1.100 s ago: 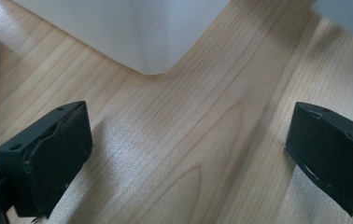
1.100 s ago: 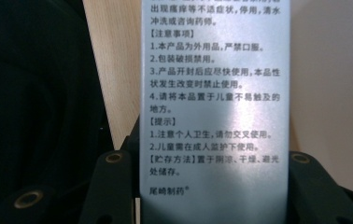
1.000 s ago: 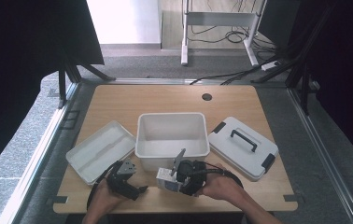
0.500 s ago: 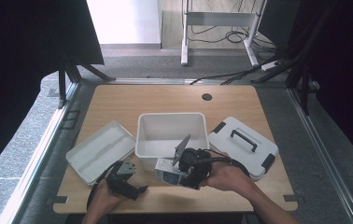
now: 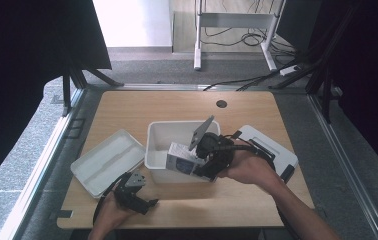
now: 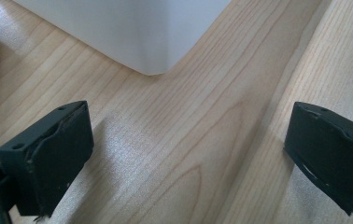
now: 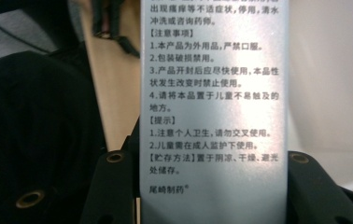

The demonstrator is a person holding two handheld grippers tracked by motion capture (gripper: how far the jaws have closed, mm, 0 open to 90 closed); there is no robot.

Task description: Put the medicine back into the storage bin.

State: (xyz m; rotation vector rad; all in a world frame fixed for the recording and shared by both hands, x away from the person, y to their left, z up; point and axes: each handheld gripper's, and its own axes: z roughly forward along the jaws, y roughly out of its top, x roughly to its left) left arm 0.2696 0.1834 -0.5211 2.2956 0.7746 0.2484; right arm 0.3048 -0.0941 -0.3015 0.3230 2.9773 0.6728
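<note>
Spreading under everything is the wooden table [image 5: 177,107], with the person's forearms coming in from its near edge. Largest on it is the open white bin [image 5: 159,150], standing directly under and just beyond the right gripper [image 5: 200,161]; its near corner shows again in the left gripper view [image 6: 132,37], just ahead of the left gripper's jaws. To the far side of the right gripper, past the person's right hand [image 5: 249,169], lies the white lid with a dark handle [image 5: 272,150]. Well off to the other side of the right gripper, and just beyond the left gripper [image 5: 139,197], sits a shallow white tray [image 5: 107,161]. The right gripper is clamped on a small white box [image 5: 184,156] with dark print, holding it raised at the bin's near wall; in the right gripper view the box [image 7: 212,102] stands between the two jaws with its printed face toward the camera, both jaws against its sides. The left gripper [image 6: 184,154] rests low over the table near its front edge, jaws spread wide with only bare wood between them.
</note>
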